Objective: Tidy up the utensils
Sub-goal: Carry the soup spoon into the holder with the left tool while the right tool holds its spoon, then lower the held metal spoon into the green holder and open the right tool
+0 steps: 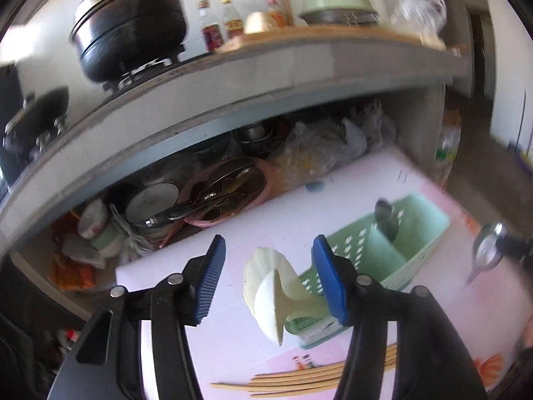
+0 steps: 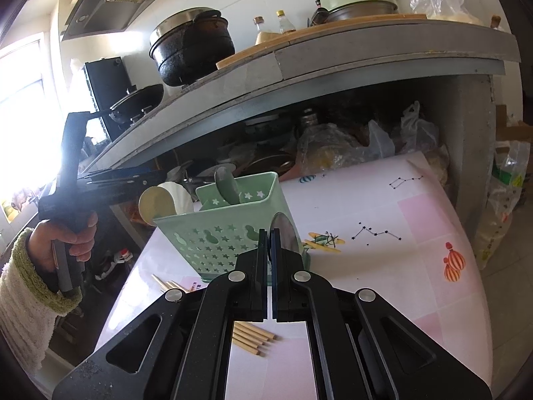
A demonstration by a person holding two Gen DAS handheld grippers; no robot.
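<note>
My left gripper (image 1: 269,240) is open, its blue pads wide apart. A cream plastic rice scoop (image 1: 276,290) stands between them, its handle running down into the near end of the green utensil caddy (image 1: 383,256). The scoop lies close to the right pad and clear of the left one. A metal spoon (image 1: 386,216) stands in the caddy. My right gripper (image 2: 269,233) is shut on a metal spoon (image 2: 284,236), just in front of the caddy (image 2: 216,233). In the right wrist view, the left gripper (image 2: 146,176) hovers over the scoop (image 2: 158,205).
Wooden chopsticks (image 1: 299,380) lie on the pink patterned table cover (image 2: 383,233) near the caddy. Behind the table, an open shelf under the counter holds a pink basin of utensils (image 1: 230,190), pans and plastic bags. A black pot (image 1: 133,23) sits on the stove above.
</note>
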